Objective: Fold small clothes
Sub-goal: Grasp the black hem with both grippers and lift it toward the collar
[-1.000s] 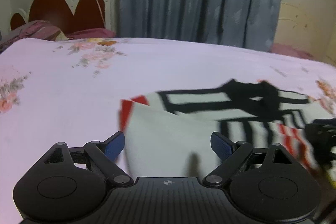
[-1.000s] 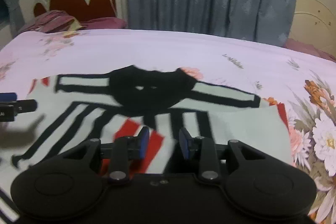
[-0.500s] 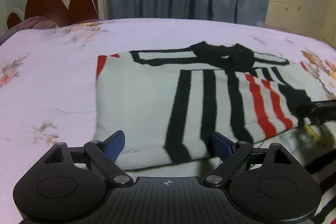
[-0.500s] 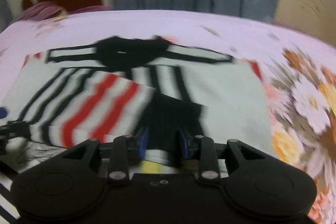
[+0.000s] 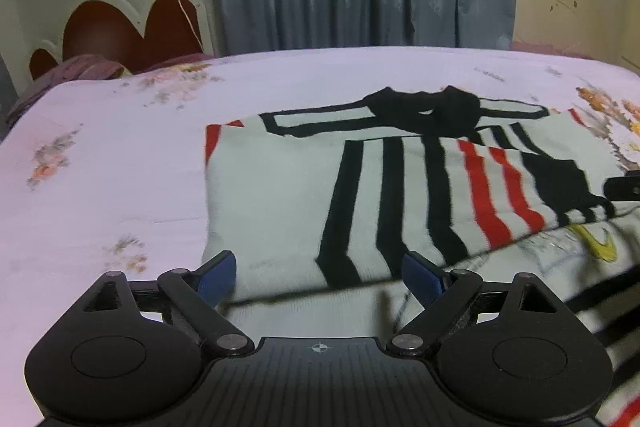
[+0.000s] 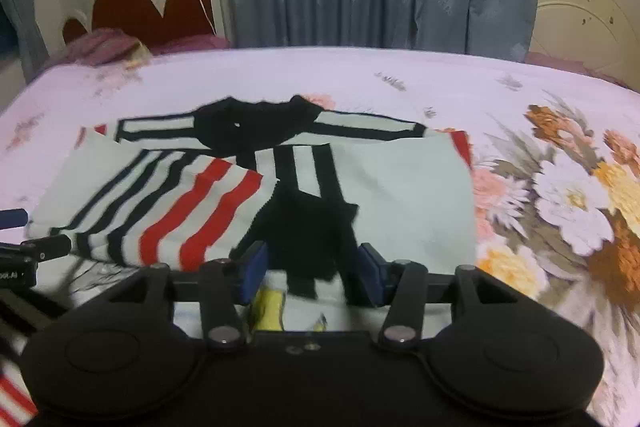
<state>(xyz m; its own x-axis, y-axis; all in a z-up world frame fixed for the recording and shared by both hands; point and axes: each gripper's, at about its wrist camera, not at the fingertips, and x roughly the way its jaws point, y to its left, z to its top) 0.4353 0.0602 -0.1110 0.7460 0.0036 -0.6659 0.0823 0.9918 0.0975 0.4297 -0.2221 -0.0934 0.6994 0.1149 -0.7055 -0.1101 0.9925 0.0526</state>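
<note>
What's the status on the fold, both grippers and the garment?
Left gripper open, empty. Right gripper jaws just opening, pads clear of cloth. Striped sweater flat on bed, sleeves folded in. Nothing obstructing.

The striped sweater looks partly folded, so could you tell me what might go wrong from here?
1. The right gripper has just been opening over the striped sweater; its pads might snag the black cuff on withdrawal.
2. The folded sleeve lies loosely and could slide open.
</note>
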